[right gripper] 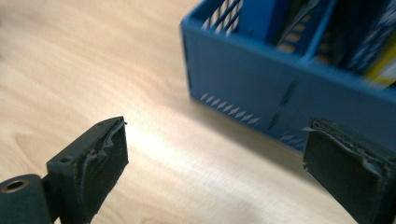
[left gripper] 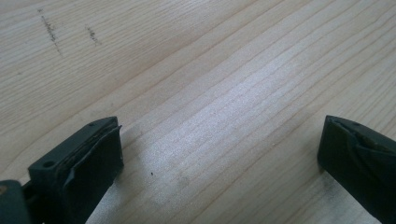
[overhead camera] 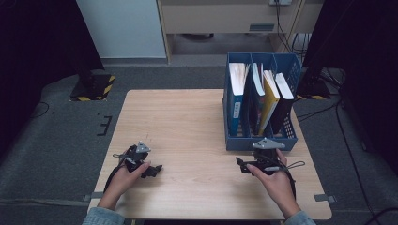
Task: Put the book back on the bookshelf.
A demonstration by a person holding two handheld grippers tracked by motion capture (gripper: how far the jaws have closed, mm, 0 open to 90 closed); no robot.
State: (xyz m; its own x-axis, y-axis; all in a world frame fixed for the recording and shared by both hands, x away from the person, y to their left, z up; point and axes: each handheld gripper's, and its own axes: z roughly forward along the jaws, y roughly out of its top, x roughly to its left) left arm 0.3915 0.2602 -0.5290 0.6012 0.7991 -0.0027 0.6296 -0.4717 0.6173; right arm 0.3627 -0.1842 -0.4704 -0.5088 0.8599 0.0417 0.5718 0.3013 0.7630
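Observation:
A blue file rack (overhead camera: pixel 260 140) stands at the table's right side and holds several upright books (overhead camera: pixel 268 98). My left gripper (overhead camera: pixel 157 168) rests low on the wooden table (overhead camera: pixel 178 122) near the front left, held by a hand. In the left gripper view it (left gripper: pixel 219 154) is open over bare wood. My right gripper (overhead camera: pixel 239 163) lies just in front of the rack, also in a hand. In the right gripper view it (right gripper: pixel 215 154) is open, with nothing between the jaws, and the rack's front wall (right gripper: pixel 243 74) is close ahead.
The table's front edge lies right by both forearms. Grey carpet surrounds the table. A black-and-yellow striped base (overhead camera: pixel 94 86) sits on the floor at the back left, and cables (overhead camera: pixel 347 136) run along the right.

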